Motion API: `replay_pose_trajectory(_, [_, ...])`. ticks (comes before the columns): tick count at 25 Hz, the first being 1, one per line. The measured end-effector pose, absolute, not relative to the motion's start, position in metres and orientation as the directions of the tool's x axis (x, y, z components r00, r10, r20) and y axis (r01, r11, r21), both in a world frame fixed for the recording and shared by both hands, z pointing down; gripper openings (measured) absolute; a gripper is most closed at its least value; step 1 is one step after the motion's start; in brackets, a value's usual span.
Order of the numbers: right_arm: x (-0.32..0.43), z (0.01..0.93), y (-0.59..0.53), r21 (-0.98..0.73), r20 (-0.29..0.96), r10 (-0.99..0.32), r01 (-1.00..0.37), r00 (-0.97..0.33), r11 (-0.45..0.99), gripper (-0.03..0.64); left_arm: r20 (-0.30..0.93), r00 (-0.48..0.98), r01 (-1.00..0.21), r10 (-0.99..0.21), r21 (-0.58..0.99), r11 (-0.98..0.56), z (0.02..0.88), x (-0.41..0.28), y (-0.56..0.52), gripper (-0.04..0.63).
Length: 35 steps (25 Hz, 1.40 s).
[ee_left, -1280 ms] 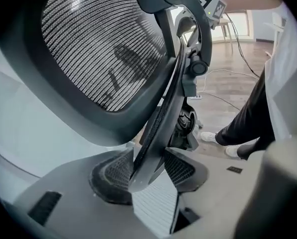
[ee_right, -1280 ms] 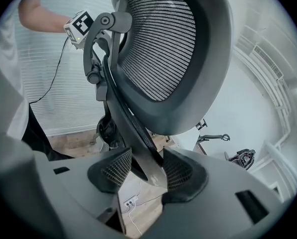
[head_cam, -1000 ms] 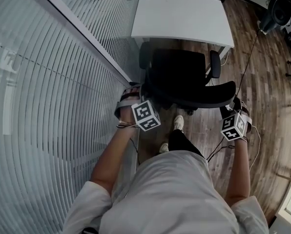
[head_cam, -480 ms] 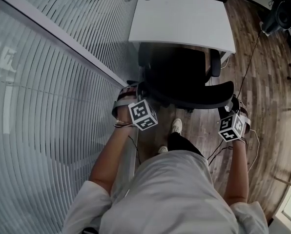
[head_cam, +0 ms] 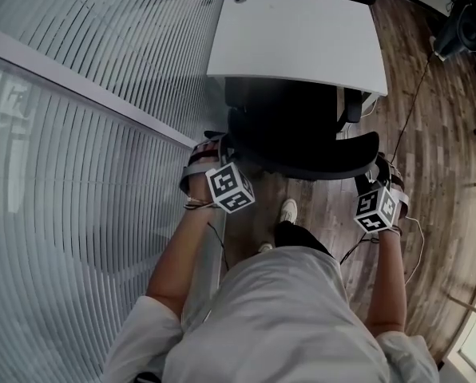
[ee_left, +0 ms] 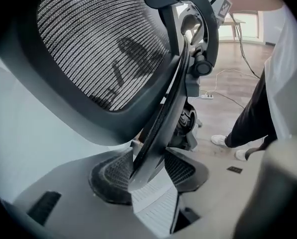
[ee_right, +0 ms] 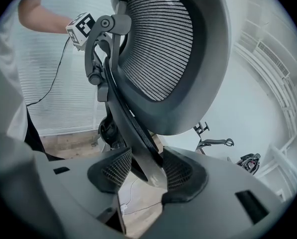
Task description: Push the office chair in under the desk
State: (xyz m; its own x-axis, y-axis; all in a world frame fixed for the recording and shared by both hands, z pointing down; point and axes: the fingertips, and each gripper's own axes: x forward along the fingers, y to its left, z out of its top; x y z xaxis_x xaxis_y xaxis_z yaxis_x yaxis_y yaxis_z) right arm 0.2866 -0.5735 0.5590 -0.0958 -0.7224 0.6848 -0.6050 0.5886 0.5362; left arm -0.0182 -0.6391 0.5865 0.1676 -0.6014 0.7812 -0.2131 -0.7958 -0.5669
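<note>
office chair (head_cam: 302, 146) rim, seemingly snug, in left tool (ee_left: 147, 172), right tool (ee_right: 142, 171)

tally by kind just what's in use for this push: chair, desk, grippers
chair: 1
desk: 1
grippers: 2 (left gripper, right gripper, both shut on the chair)
total: 4

Bright, even light fills all views, the white desk (head_cam: 302, 34) looks washed, the black chair (head_cam: 302, 134) loses detail, fisheye bends edges, and the gripper views' nearest foreground is soft
</note>
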Motion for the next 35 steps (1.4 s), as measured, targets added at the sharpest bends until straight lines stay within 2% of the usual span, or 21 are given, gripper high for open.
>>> replay_pose_trajectory(21, [0.312, 0.549, -0.627, 0.547, 0.659, -0.74, -0.587, -0.138, 0.597, 0.209, 0.773, 0.111, -0.243, -0.625, -0.589, -0.771, 0.575, 0.005, -0.687, 0.206])
replay_pose_trajectory(35, [0.32, 0.549, -0.675, 0.557, 0.653, -0.747, -0.589, -0.126, 0.586, 0.208, 0.761, 0.111, -0.22, -0.64, -0.609, -0.762, 0.576, 0.013, -0.742, 0.206])
